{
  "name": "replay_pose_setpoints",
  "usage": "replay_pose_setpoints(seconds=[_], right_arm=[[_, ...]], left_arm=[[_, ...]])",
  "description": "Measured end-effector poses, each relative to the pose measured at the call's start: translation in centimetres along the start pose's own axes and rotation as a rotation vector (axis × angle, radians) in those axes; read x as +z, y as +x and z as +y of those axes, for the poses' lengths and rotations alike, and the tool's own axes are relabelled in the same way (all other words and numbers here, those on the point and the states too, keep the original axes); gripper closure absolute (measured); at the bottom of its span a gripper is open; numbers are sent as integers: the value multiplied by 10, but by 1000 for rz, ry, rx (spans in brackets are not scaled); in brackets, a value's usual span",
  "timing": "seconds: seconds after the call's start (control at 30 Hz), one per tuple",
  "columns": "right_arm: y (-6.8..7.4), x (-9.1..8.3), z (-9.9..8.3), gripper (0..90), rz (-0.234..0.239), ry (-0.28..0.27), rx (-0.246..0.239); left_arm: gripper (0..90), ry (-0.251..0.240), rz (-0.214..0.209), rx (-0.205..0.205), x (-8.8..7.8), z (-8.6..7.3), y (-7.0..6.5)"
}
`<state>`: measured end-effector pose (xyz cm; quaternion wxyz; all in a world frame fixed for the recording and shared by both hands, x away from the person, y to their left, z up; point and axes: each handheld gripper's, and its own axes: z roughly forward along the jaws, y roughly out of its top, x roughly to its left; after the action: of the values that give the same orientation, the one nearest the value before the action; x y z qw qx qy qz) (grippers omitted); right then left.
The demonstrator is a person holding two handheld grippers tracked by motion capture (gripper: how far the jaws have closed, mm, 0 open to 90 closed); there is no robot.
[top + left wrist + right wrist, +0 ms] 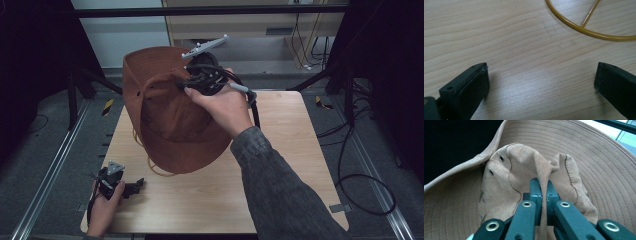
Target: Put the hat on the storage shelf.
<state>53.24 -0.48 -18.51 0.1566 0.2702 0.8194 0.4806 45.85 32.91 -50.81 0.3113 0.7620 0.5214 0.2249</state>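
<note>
Likely a lab or recording studio, small wooden bench (280, 165) on grey floor (45, 150), metal floor rails (50, 170) along both sides, black cables (360, 180) trailing past its right edge, dark frame struts (320, 77), hazard-striped tape (107, 106), dim background.
</note>
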Motion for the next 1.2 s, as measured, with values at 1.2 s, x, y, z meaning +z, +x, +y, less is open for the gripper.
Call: replay_pose_setpoints(seconds=[1.2], right_arm=[[16,46,9,890,59,26,-15]], left_arm=[[0,3,-3,3,0,0,0]])
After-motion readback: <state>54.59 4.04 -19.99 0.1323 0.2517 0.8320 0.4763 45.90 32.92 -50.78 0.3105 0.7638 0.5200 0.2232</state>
